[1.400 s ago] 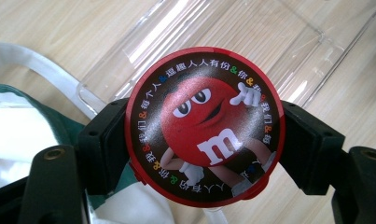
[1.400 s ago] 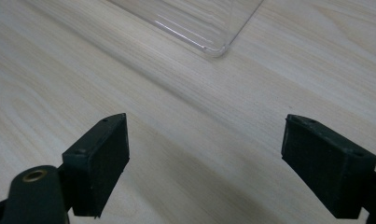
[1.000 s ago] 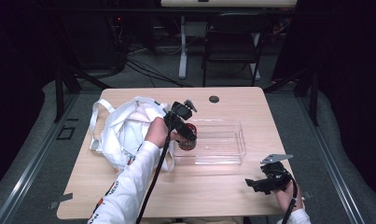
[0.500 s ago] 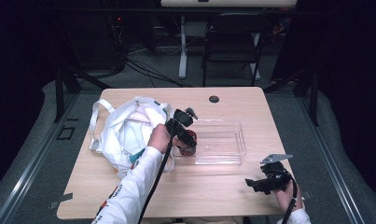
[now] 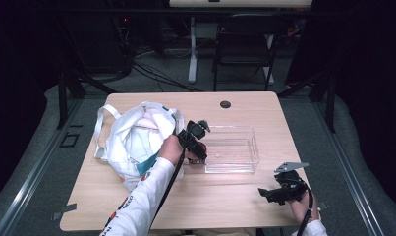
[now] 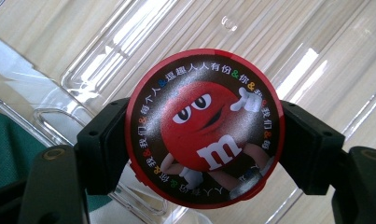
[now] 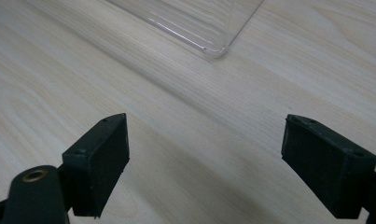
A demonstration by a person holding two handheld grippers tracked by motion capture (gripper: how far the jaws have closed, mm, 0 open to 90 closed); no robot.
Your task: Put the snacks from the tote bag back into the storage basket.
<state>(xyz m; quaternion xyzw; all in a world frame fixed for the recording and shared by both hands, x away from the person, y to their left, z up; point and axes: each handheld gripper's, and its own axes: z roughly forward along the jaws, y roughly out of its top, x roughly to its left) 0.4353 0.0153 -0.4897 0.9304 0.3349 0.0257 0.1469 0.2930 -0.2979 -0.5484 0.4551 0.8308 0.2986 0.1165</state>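
One item in play as we read it: a round red tin (image 6: 204, 128) going from the bag (image 5: 131, 140) into the clear tray (image 5: 232, 147).

Left to right on the table: the white bag sits at the left, mouth open, with cloth inside, some of it teal. Just right of it our left gripper (image 5: 198, 142) hangs over the tray's left end, jaws clamped on the tin. In the left gripper view the black pads press on the tin's rim from both sides, and the tray's ribbed floor shows right behind it. We can't tell if the tin touches the floor yet. Far right, near the table's front edge, our right gripper (image 5: 279, 191) rests well apart from the tray, jaws spread wide with nothing between them; its view shows bare wood and one tray corner (image 7: 213, 50).

Progress, as we judge it: the tin is out of the bag and over the tray, so the carry is about done. Left to do: set it down, let go, pull back. Whether more items wait in the bag we can't tell.

Orientation: the tin is a flat disc, so no real long axis. Its printed lid faces the left gripper's camera. The cartoon on it reads upright in that view.
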